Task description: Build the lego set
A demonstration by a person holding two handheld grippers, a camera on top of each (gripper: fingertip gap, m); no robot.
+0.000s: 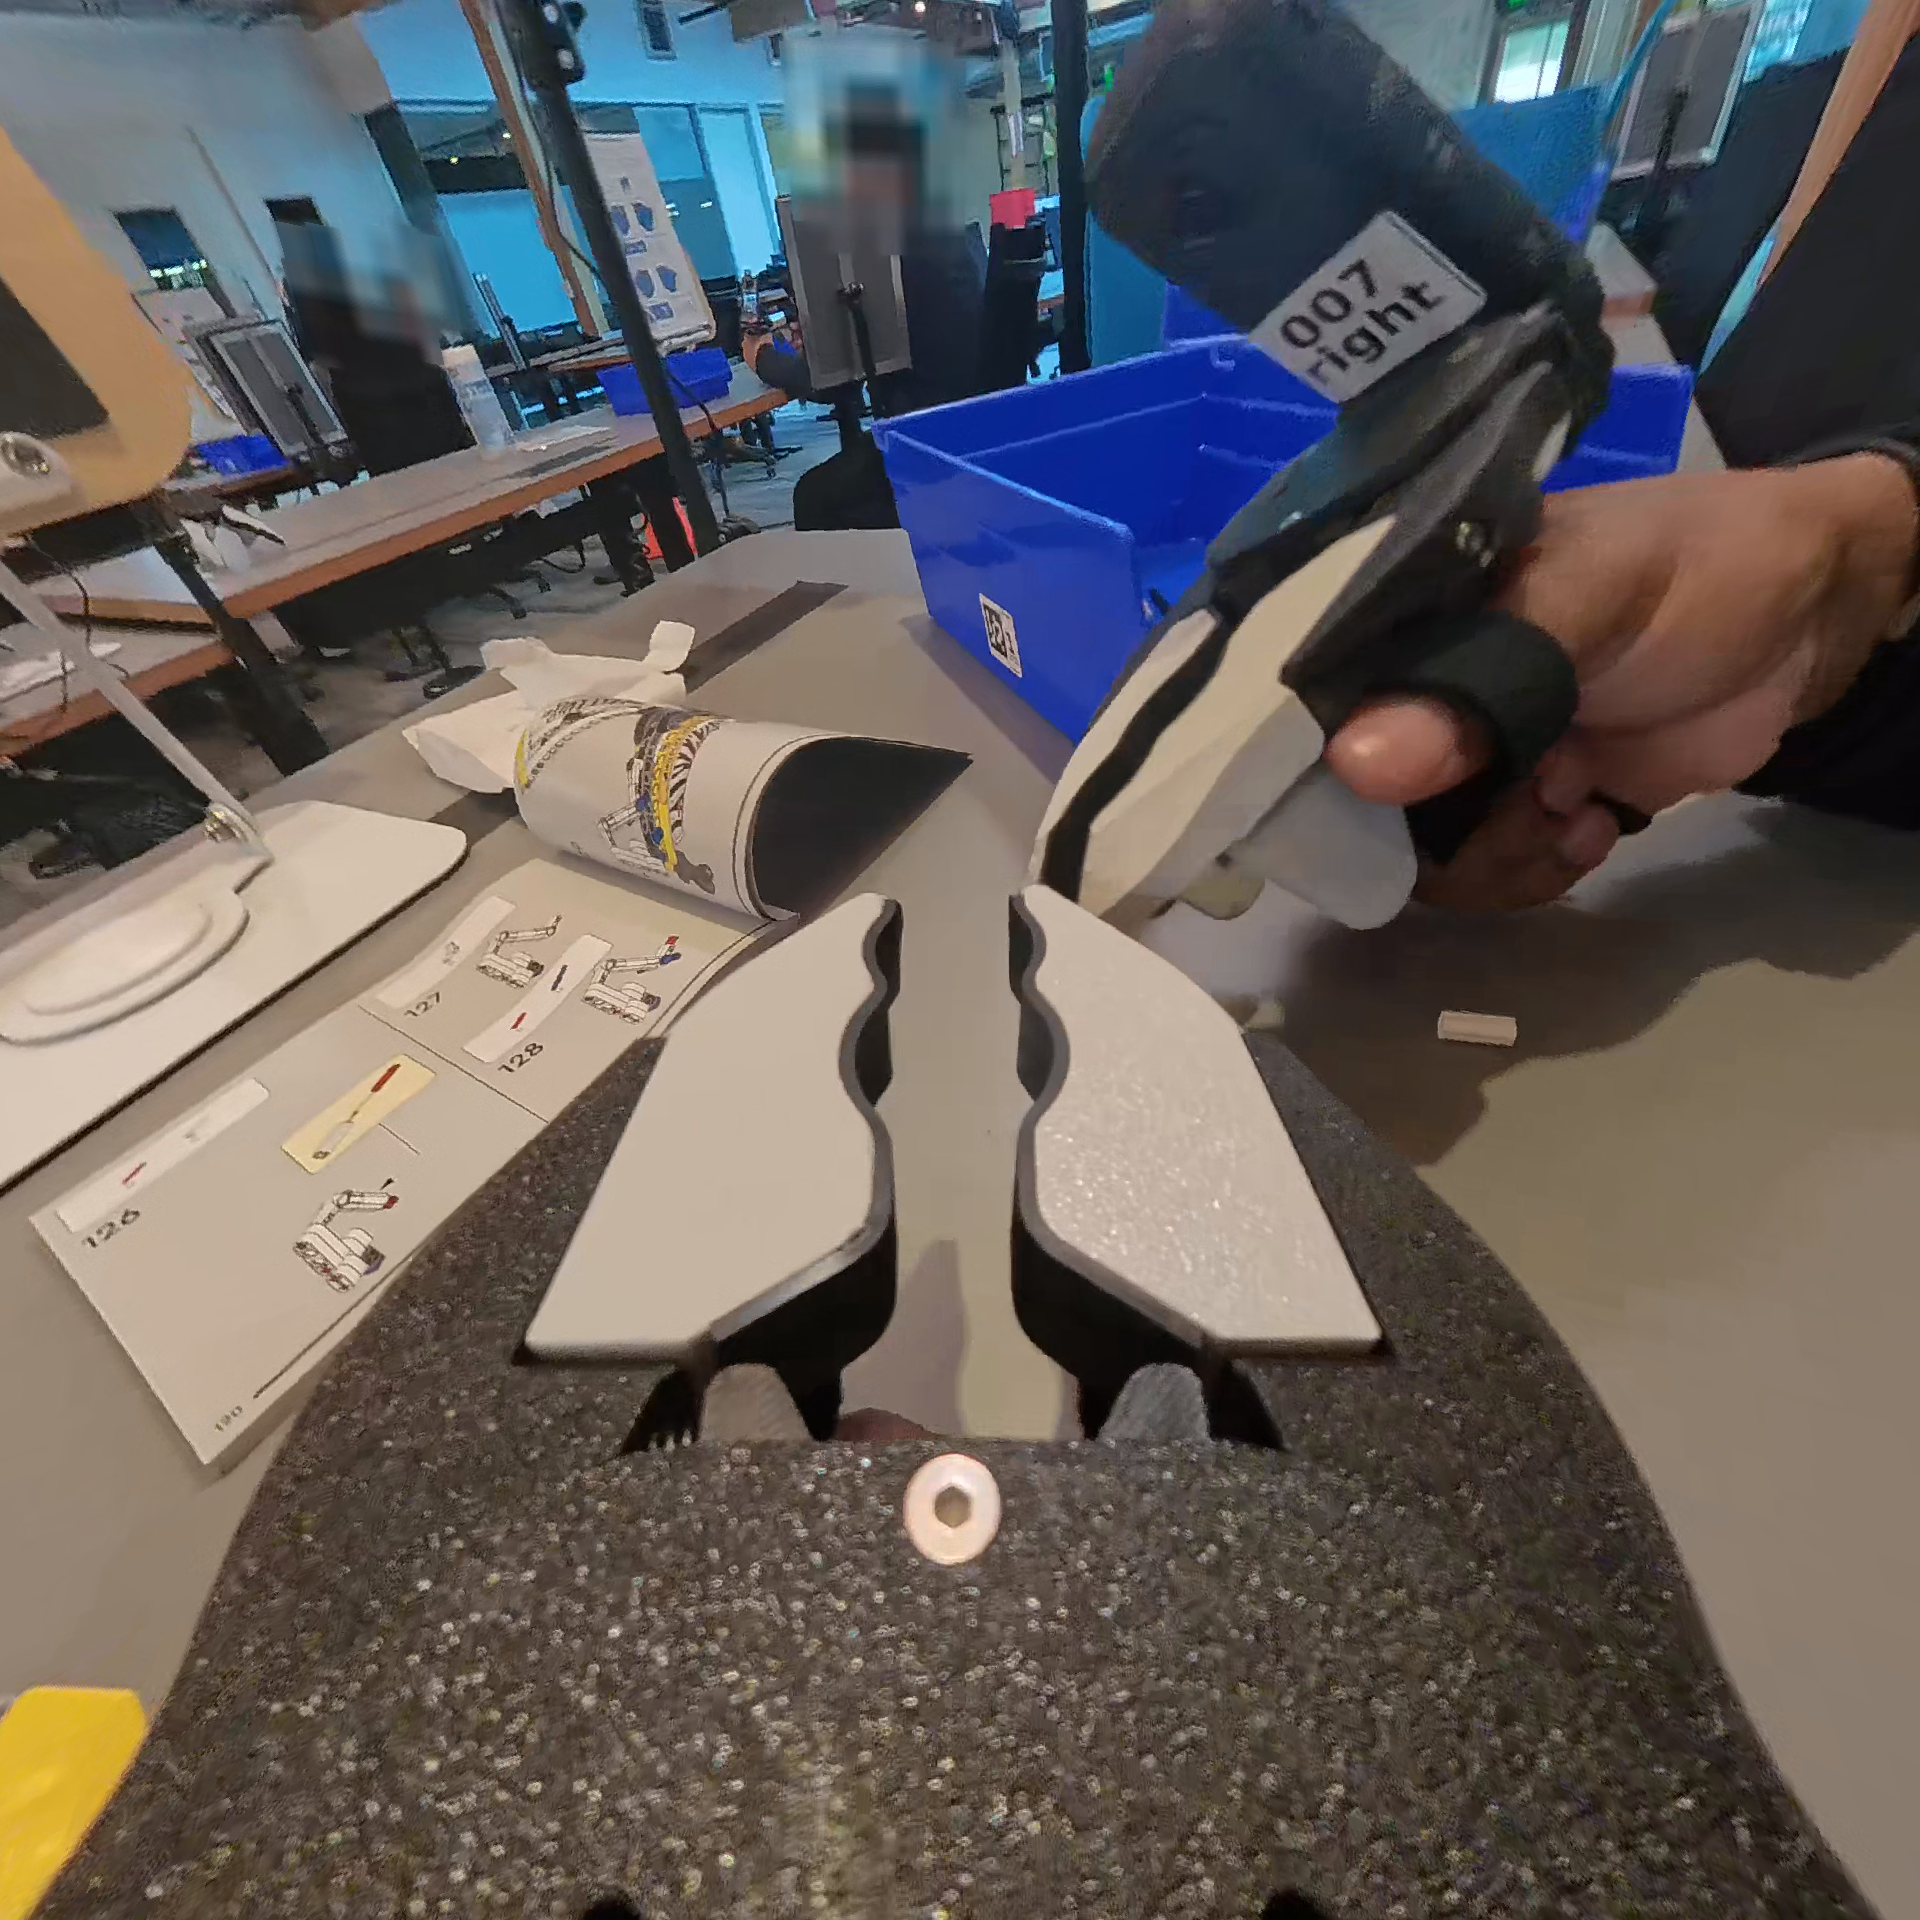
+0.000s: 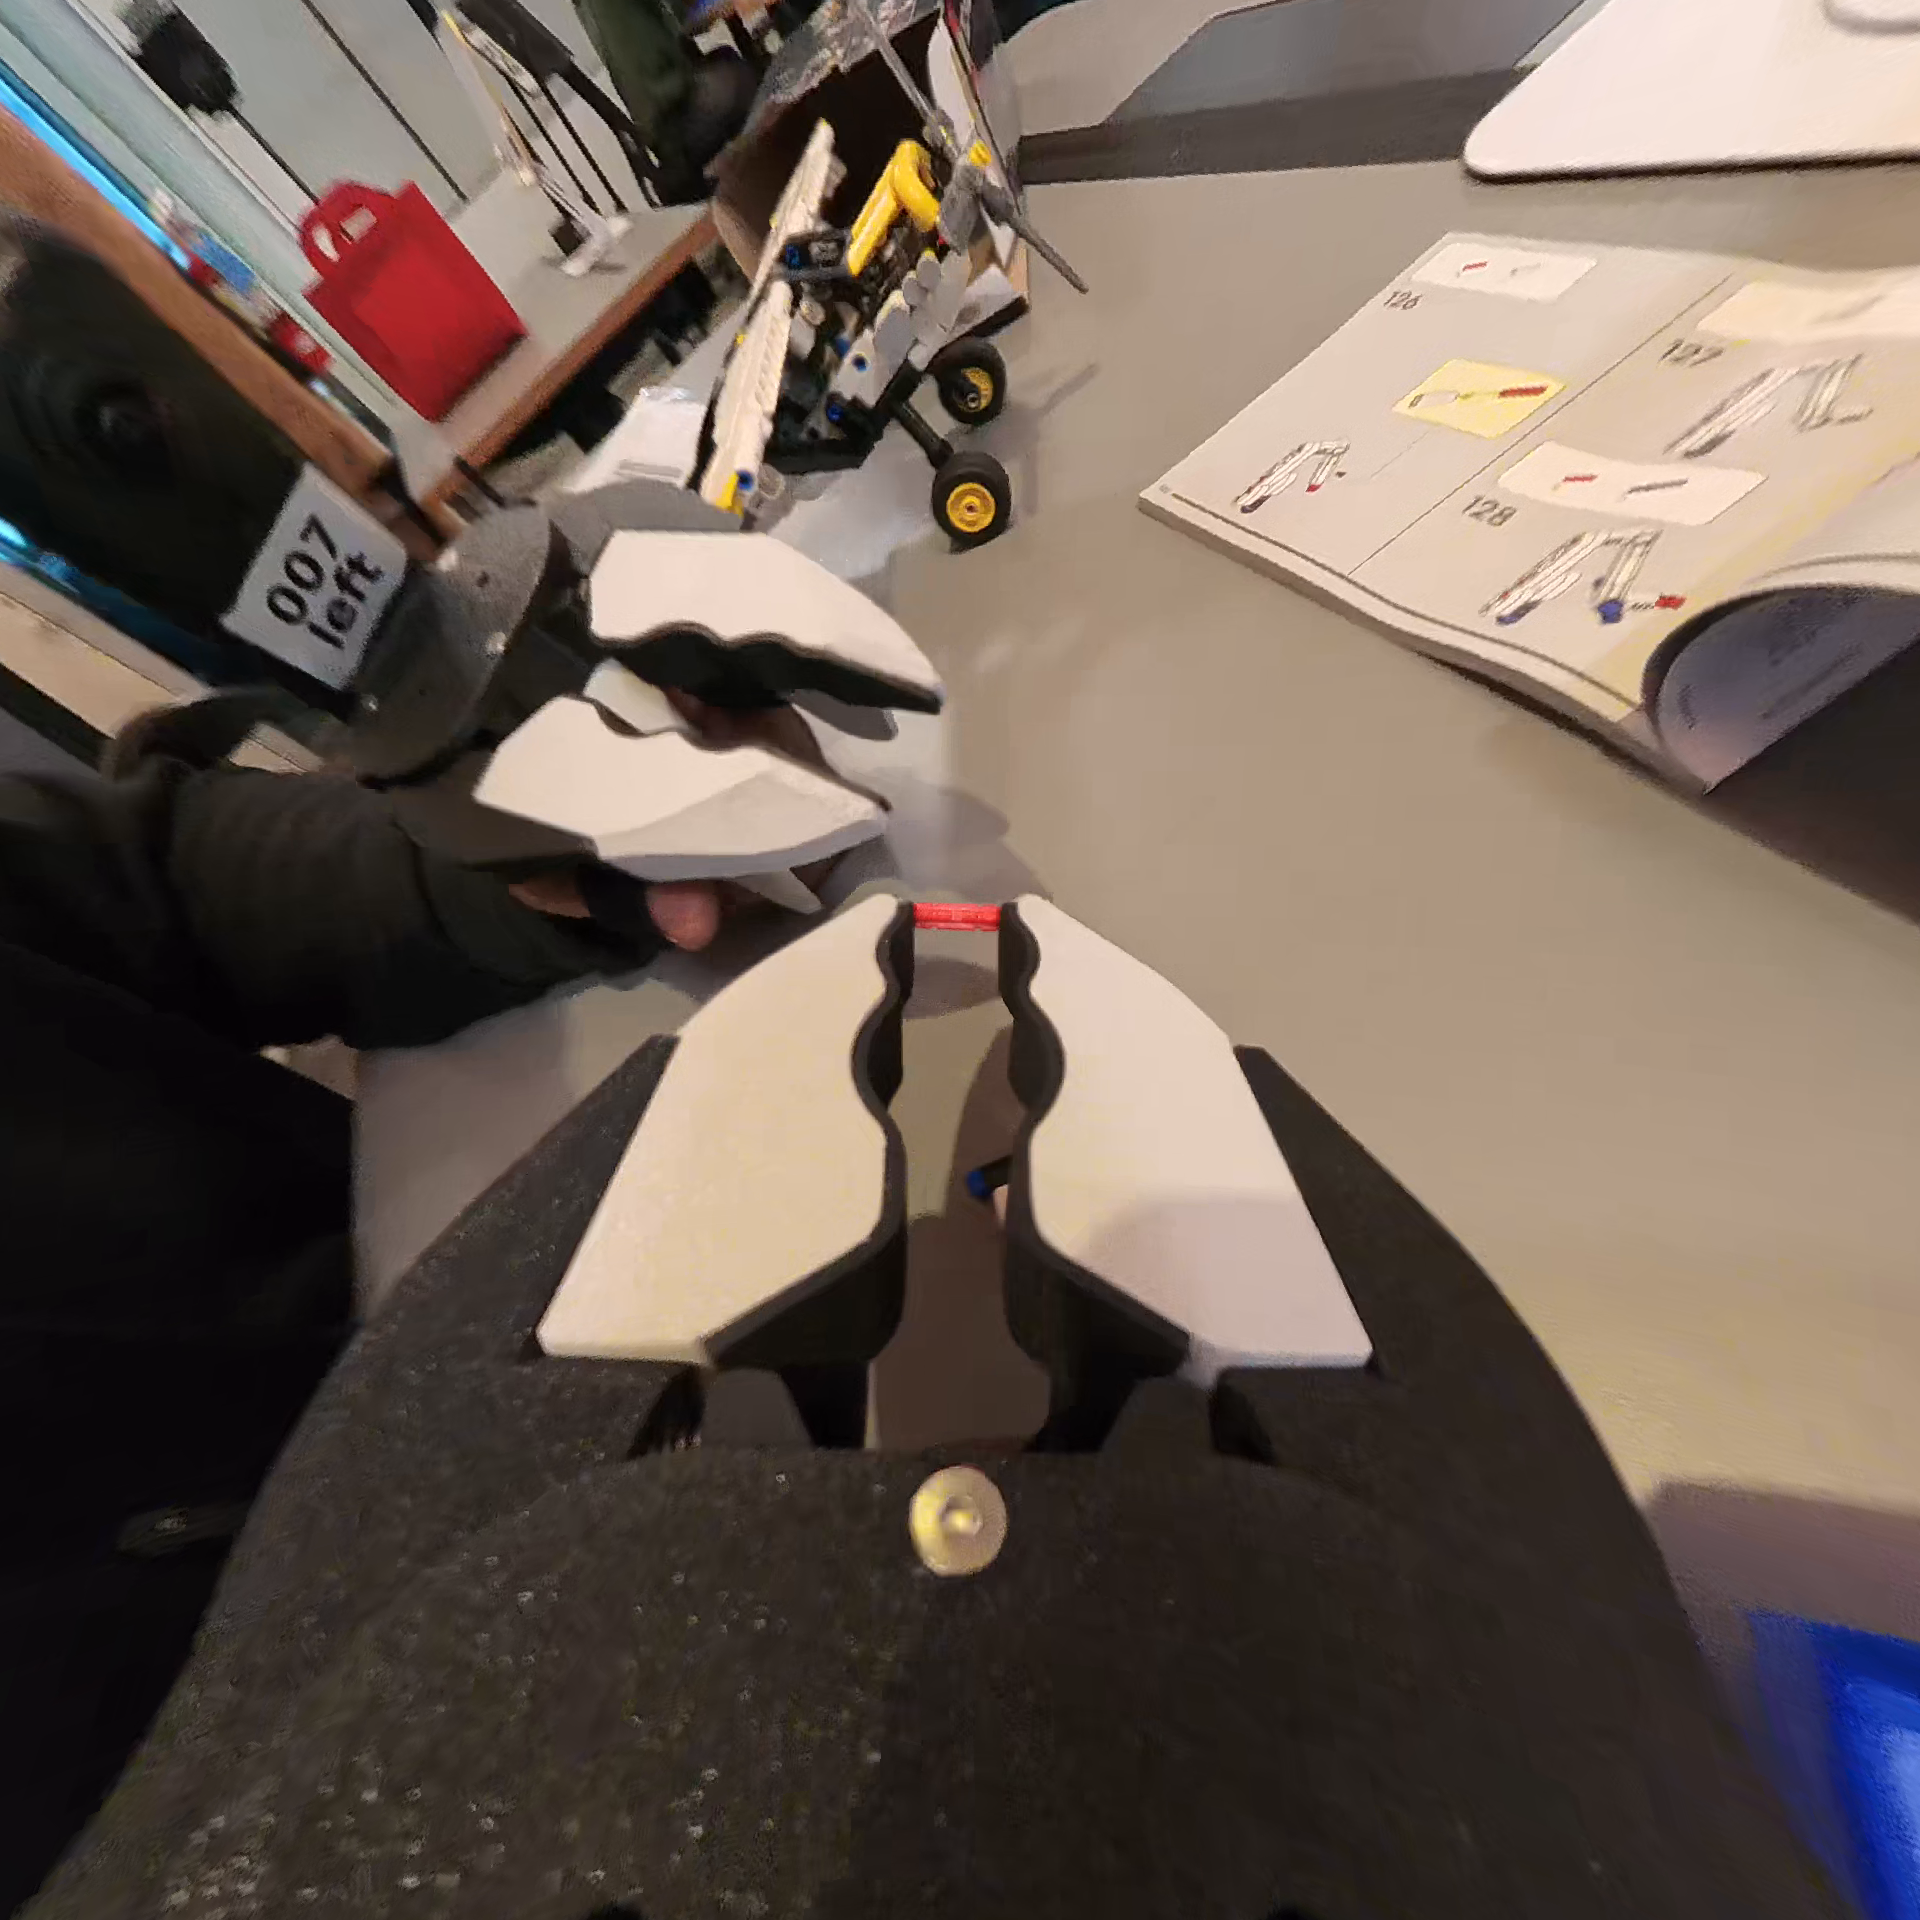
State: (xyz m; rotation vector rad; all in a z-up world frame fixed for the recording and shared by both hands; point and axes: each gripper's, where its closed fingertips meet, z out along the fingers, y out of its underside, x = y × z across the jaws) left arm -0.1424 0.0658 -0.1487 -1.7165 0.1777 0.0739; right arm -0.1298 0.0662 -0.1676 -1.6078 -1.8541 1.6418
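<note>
The right gripper (image 2: 956, 920) holds a small red pin (image 2: 956, 915) crosswise at its very fingertips, both pads pressed on the pin's ends, above the grey table (image 2: 1351, 935). Just beside it, the left gripper (image 1: 956, 914) has its jaws narrowly parted with only bare table showing between them; the right wrist view shows it tilted on its side, the two fingers apart and nothing gripped. The tips of the two grippers are close together, the right one coming in over the left one's right finger. A small blue piece (image 2: 977, 1181) lies on the table under the right gripper's fingers. A short whitish tube piece (image 1: 1476, 1028) lies on the table to the right of the left gripper. To the left lies an open instruction booklet (image 1: 312, 1143), its far pages curled into a roll, with crumpled white paper (image 1: 582, 675) behind it and a white stand base (image 1: 208, 914) beside it. Farther off stand a blue bin (image 1: 1039, 520) and a partly built white, black and yellow brick model (image 2: 862, 343) on small wheels.
</note>
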